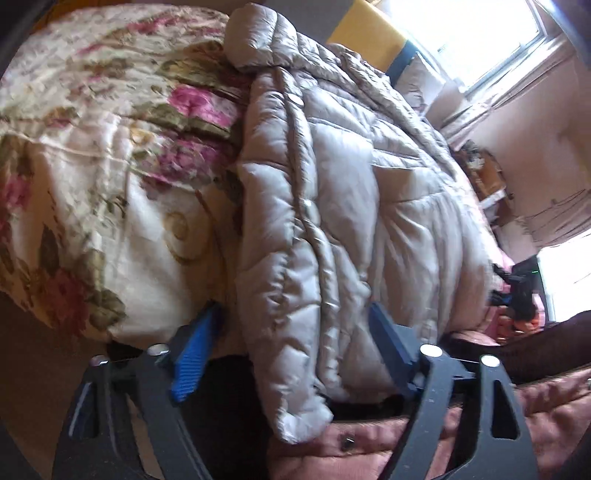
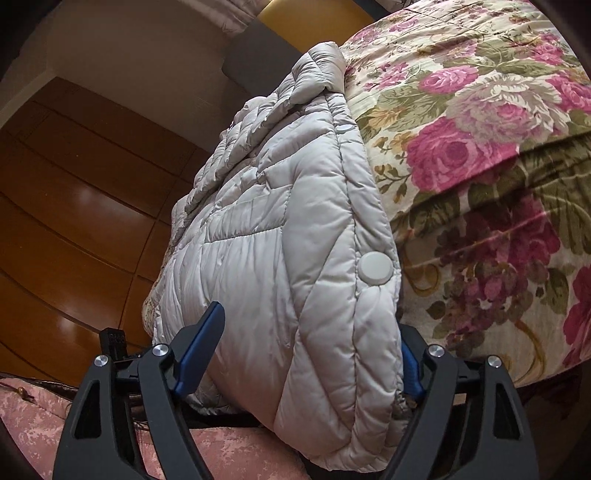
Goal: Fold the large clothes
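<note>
A pale grey quilted puffer jacket [image 1: 332, 192] lies on a floral bedspread [image 1: 92, 147]. In the left wrist view my left gripper [image 1: 295, 325] has its blue-padded fingers [image 1: 192, 354] spread wide on either side of the jacket's lower edge, not clamped. In the right wrist view the jacket [image 2: 280, 240] fills the middle, with a white snap button [image 2: 376, 267] on its placket. My right gripper [image 2: 314, 332] also straddles the jacket's hem with its fingers [image 2: 201, 343] wide apart. The far side of the jacket is hidden.
The floral bedspread [image 2: 480, 147] covers the bed to the right. A pink quilted fabric [image 2: 240, 454] lies under both grippers. A wooden wardrobe [image 2: 74, 203] stands at the left. A bright window [image 1: 480, 33] and my other gripper [image 1: 521, 291] show at the right.
</note>
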Demonstrator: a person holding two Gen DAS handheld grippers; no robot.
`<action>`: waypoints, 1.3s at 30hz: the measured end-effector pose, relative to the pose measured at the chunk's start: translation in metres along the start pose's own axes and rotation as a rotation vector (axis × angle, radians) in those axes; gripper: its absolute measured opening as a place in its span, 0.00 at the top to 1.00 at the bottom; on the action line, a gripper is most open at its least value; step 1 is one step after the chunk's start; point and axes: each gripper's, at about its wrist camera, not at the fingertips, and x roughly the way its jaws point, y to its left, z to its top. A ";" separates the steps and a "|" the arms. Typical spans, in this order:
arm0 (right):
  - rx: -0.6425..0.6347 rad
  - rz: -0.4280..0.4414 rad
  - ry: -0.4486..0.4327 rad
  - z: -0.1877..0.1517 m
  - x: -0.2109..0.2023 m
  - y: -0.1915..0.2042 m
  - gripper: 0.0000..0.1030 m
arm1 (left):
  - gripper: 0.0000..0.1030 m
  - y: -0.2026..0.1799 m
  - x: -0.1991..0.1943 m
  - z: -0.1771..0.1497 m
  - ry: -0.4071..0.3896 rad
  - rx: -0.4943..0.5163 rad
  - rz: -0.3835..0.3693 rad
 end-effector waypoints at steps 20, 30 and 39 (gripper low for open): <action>-0.019 0.170 0.085 -0.020 0.004 0.013 0.67 | 0.82 -0.047 0.034 0.002 0.073 0.051 -0.154; 0.037 0.535 -0.151 0.008 -0.038 0.046 0.75 | 0.87 -0.062 -0.058 0.021 -0.303 -0.100 -0.406; 0.033 0.703 -0.221 0.012 -0.065 0.067 0.75 | 0.88 -0.069 -0.096 0.014 -0.408 -0.205 -0.589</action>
